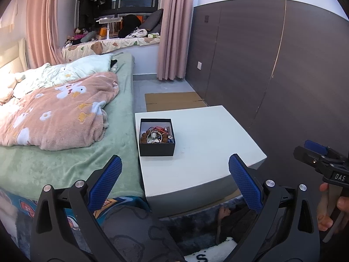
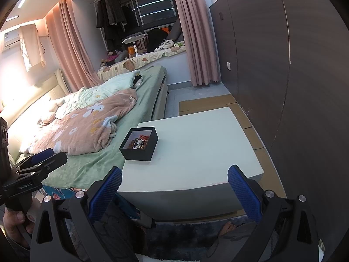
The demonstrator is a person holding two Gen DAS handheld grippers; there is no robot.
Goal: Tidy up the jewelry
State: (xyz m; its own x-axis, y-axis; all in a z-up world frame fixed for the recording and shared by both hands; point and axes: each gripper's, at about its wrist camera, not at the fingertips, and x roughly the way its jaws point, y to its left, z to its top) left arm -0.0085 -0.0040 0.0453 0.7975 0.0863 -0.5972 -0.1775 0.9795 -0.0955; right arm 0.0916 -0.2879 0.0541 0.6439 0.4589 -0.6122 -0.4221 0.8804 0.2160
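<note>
A small black box (image 1: pixel 156 149) with a white inside stands on the left part of a white low table (image 1: pixel 202 144). It holds a tangle of jewelry (image 1: pixel 156 135): brown beads, red cord and silver pieces. The box (image 2: pixel 139 151) and the jewelry (image 2: pixel 137 143) also show in the right wrist view, on the table (image 2: pixel 196 152). My left gripper (image 1: pixel 174 170) is open and empty, held before the table's near edge. My right gripper (image 2: pixel 174 181) is open and empty, also short of the table. Each gripper shows at the edge of the other's view.
A bed (image 1: pixel 65 157) with a green sheet and a pink flowered blanket (image 1: pixel 59 113) lies left of the table. A dark wood wall (image 1: pixel 283 76) runs along the right. Flat cardboard (image 1: pixel 172 100) lies on the floor beyond the table. A person's legs and bare feet (image 2: pixel 226 227) are below.
</note>
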